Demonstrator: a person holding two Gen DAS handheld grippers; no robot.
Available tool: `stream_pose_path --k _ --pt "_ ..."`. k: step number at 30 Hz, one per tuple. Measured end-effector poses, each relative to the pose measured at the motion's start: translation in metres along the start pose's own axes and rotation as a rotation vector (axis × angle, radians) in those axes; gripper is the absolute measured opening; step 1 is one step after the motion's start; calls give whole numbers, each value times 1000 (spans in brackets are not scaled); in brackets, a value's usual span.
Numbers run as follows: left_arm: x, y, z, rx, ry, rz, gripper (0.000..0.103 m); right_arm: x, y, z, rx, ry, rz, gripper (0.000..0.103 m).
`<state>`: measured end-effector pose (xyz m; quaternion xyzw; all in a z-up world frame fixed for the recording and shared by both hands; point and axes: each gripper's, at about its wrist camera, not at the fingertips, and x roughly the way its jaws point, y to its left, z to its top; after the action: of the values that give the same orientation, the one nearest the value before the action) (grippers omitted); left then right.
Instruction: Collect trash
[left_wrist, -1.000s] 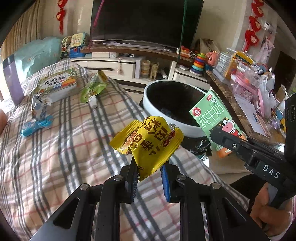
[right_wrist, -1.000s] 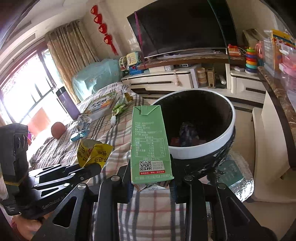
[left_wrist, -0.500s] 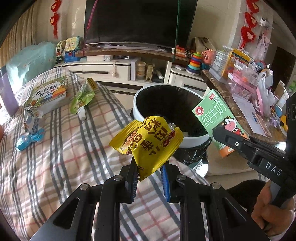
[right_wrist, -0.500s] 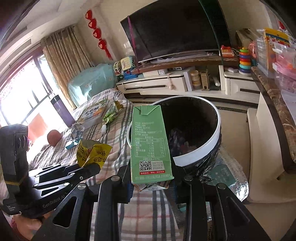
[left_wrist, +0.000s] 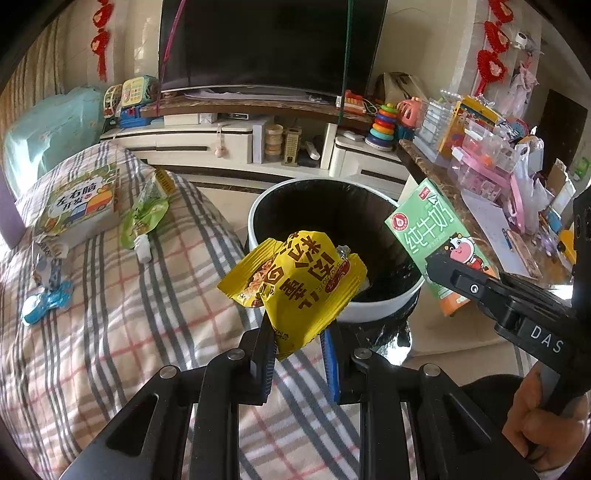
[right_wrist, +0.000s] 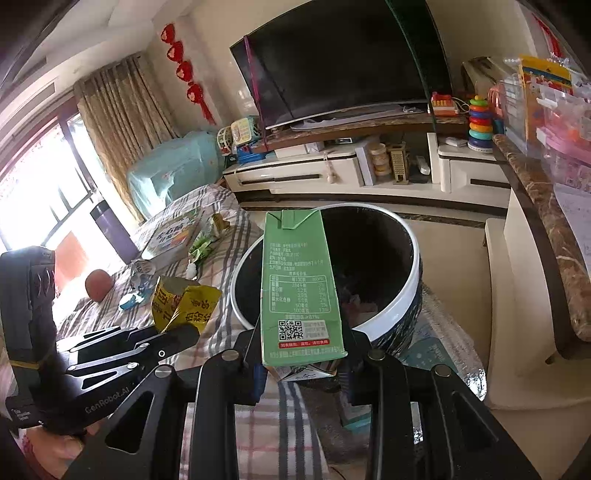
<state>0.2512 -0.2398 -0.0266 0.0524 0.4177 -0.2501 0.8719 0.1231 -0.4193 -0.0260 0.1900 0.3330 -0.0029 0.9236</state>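
I have my left gripper (left_wrist: 297, 338) pinched on the lower corner of the yellow snack wrapper (left_wrist: 295, 280), which hangs in front of the near rim of the trash bin (left_wrist: 384, 312), short of its dark mouth. My right gripper (right_wrist: 301, 363) clamps the green milk carton (right_wrist: 299, 291) upright by its base, so the tall body will tip forward into the bin, I judge. More litter, like the green pouch (left_wrist: 142, 218), lies on the plaid bed (left_wrist: 110, 325).
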Motion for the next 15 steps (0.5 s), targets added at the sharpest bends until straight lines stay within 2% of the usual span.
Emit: stream_pose_path --k 15 --pt "24 -4 21 6 6 -4 21 16 -10 16 -11 19 -17 31"
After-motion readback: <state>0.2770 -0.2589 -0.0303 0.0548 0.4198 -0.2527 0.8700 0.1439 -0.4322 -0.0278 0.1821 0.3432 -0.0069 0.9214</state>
